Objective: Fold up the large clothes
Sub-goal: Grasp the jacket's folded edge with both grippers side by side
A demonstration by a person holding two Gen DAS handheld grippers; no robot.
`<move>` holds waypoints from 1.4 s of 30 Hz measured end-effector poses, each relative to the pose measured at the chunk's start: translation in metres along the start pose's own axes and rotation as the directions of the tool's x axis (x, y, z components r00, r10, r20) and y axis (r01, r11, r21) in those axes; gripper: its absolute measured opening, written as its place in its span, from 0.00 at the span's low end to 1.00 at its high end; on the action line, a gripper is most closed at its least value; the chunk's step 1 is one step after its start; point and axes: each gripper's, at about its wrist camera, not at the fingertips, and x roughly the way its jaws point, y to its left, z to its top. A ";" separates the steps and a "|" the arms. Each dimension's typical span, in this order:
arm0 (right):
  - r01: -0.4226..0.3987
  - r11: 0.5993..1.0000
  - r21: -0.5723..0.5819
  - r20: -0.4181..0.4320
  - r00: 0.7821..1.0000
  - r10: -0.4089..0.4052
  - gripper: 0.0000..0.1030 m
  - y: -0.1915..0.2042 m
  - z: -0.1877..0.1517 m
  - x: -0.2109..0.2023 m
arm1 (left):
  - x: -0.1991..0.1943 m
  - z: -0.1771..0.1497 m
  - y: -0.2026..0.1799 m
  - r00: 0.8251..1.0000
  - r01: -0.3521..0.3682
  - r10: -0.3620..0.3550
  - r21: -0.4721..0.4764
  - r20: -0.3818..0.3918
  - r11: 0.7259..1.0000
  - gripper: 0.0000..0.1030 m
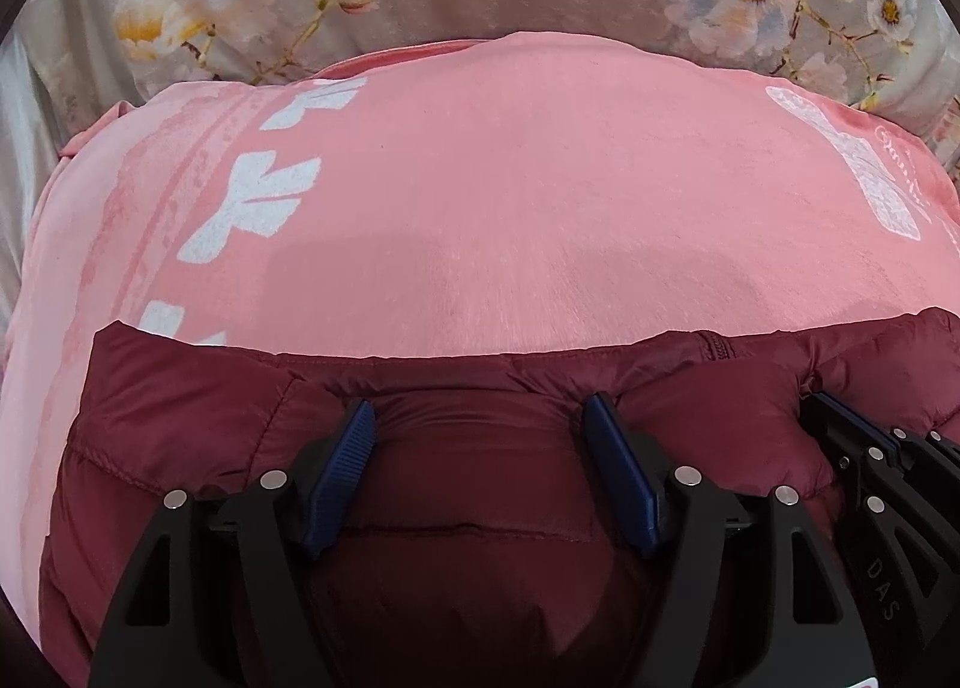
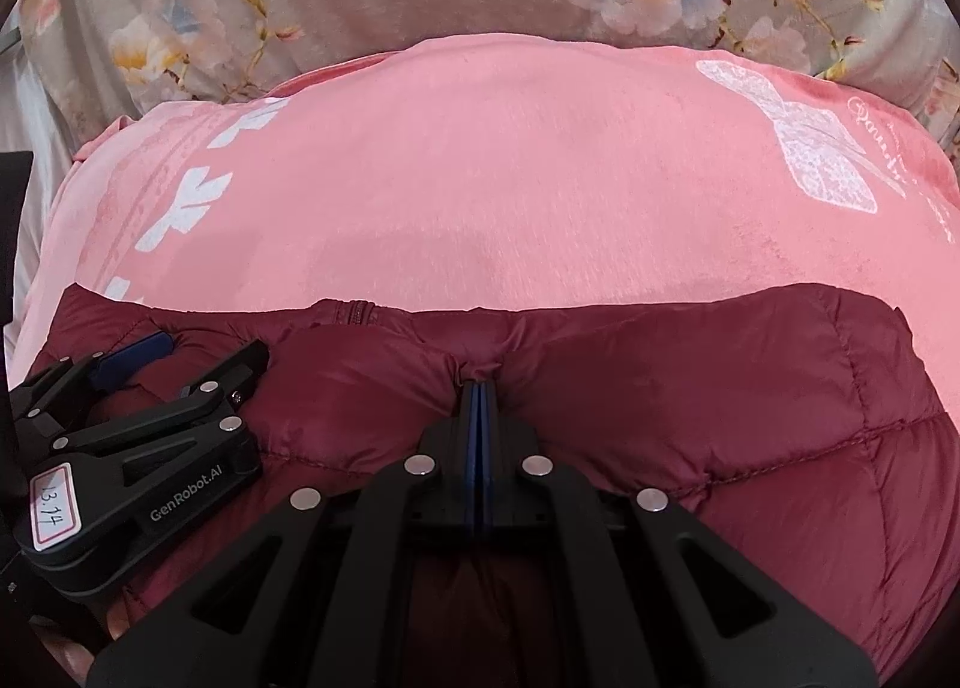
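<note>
Two grippers are working the maroon puffer jacket (image 2: 690, 406) lying folded on the pink blanket (image 1: 510, 196): right gripper (image 2: 480, 388) jaws pinching its far edge, left gripper (image 1: 480, 418) jaws standing open over it, folding seemingly nearly complete.

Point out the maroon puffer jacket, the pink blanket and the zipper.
maroon puffer jacket (image 2: 720, 388): right wrist view, quilted panel.
pink blanket (image 1: 510, 196): left wrist view, plain middle.
zipper (image 2: 355, 315): right wrist view, teeth at jacket's far edge.

Maroon quilted puffer jacket (image 1: 456, 484), folded, on pink blanket (image 1: 510, 196)
</note>
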 end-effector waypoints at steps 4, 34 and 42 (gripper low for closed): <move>-0.012 1.000 0.011 -0.002 1.000 0.012 0.00 -0.001 0.003 0.002 | 0.002 0.001 0.000 1.000 -0.002 0.002 -0.004 -0.003 1.000 0.69; 0.165 0.952 0.259 0.010 0.985 -0.173 0.00 -0.153 -0.034 -0.050 | -0.011 -0.050 0.164 1.000 -0.008 0.002 -0.365 -0.015 0.931 0.77; 0.225 0.940 0.255 0.011 0.972 -0.236 0.05 -0.141 -0.032 -0.065 | -0.023 -0.049 0.158 0.998 -0.066 0.054 -0.350 -0.044 0.934 0.71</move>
